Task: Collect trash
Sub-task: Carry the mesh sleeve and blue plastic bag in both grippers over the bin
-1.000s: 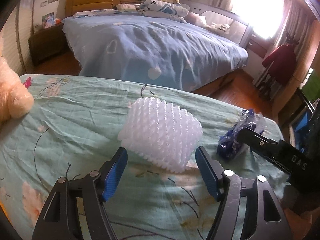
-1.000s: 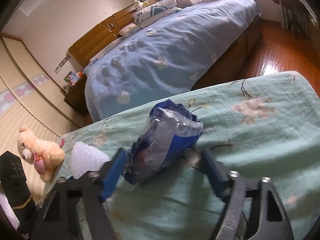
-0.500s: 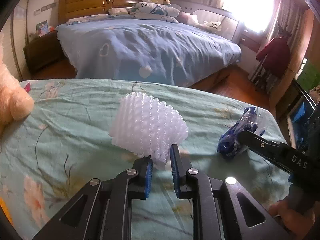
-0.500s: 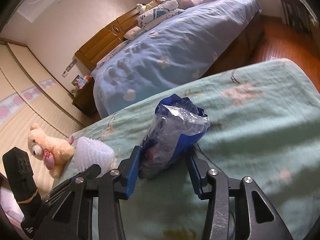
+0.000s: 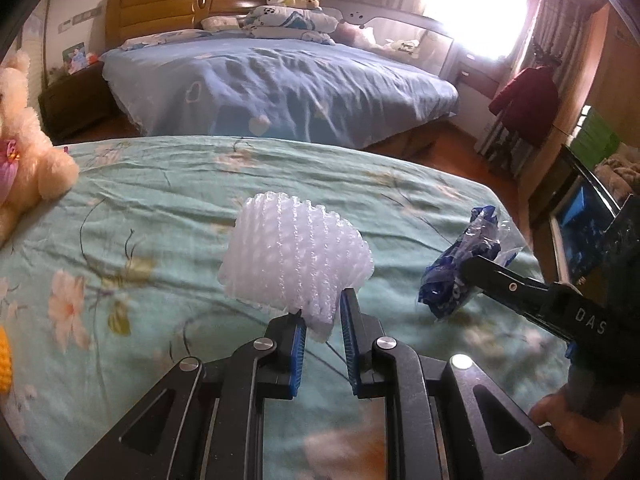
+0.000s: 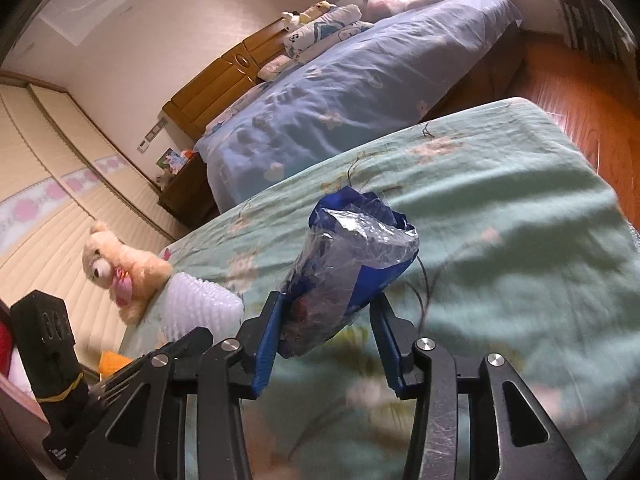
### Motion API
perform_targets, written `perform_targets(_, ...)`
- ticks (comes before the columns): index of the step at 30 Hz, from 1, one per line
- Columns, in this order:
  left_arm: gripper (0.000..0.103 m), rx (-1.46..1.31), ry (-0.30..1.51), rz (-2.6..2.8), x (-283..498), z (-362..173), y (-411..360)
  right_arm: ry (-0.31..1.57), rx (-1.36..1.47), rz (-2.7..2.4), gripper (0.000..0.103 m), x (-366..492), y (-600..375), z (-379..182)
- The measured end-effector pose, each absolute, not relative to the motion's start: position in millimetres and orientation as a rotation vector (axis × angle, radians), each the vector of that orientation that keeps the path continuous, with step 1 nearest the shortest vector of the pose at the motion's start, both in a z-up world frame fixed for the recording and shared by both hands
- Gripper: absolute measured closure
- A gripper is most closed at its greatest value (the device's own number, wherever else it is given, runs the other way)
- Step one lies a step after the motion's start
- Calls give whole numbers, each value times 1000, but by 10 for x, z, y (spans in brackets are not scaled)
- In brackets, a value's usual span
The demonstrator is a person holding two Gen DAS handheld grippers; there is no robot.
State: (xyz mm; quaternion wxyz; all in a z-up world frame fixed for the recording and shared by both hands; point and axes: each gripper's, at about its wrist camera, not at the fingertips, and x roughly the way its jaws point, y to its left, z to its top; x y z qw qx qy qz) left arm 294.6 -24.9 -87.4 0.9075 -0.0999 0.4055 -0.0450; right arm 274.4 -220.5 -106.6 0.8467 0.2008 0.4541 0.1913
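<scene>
Trash is held in both grippers above the green sheet (image 5: 168,200), which serves as the landmark. At the sheet's left edge sits a teddy (image 5: 24,152); the right wrist view shows its face and pink bow, which the left wrist view crops. Toward the sheet's middle, the left gripper (image 5: 323,320) is clenched on the lower corner of the foam net (image 5: 294,258), whose white mesh appears raised off the sheet, though blur makes the gap hard to judge. The right wrist view catches only a slice of that net behind the teddy. Toward the sheet's right edge, the right gripper (image 6: 328,320) grasps the blue wrapper (image 6: 352,256), its pads pressing the crumpled lower end while the clear torn top stands upward. The left wrist view shows this gripper from the side, plus a hand (image 5: 576,428) on its handle. Beyond the sheet's far edge lies a blue bed (image 5: 280,88).
</scene>
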Motion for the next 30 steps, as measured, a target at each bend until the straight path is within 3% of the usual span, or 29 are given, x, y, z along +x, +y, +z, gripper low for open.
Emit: perform_targets(30, 87, -142, 826, -210, 2109, -573, -938, 870, 374, 320, 58, 1678, -2968, -742)
